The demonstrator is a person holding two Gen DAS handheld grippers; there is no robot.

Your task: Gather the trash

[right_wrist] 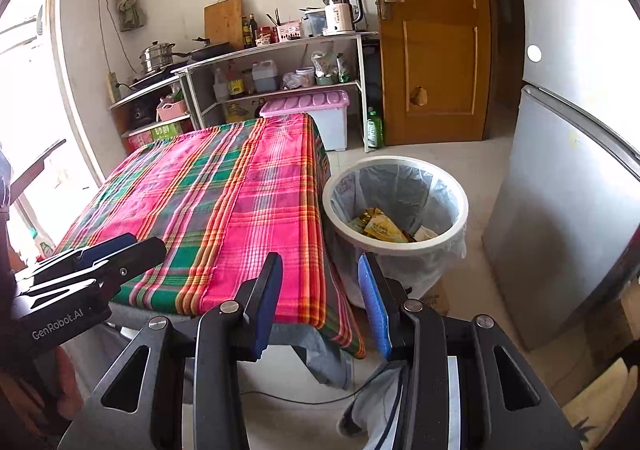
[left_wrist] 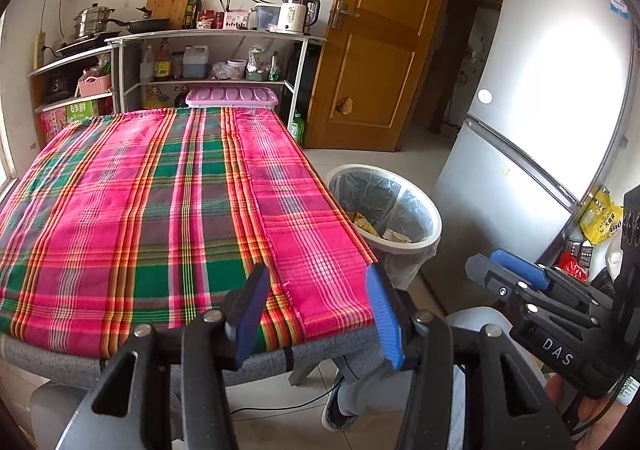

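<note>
**Table bare, wrappers in the bin, both grippers empty**

- Left gripper (left_wrist: 318, 304): jaws spread wide, nothing between the blue pads. Held at the near edge of the table (left_wrist: 248, 364), above the plaid cloth (left_wrist: 160, 210).
- Right gripper (right_wrist: 320, 302): jaws likewise parted and empty, held over the table's near right corner, aimed toward the trash bin (right_wrist: 394, 202). Seen side-on from the left wrist view, its gap is hard to read; the right wrist view settles it.
- Trash: yellow wrappers (right_wrist: 378, 228) lie at the bottom of the bin's liner, with a paler scrap beside them. The bin stands on the floor just beside the table's right edge, upright, mouth facing up.
- The top wrapper lies flattish, long axis running roughly from far-left to near-right of the bin. Which end is its opening I cannot tell.
- No loose trash shows on the cloth in either view.

Judgement: collection looks finished or nearly so. To do this step well, sweep both cameras over the cloth and the floor by the bin before stopping, jaws kept apart, and approach any find from above along its short side.
</note>
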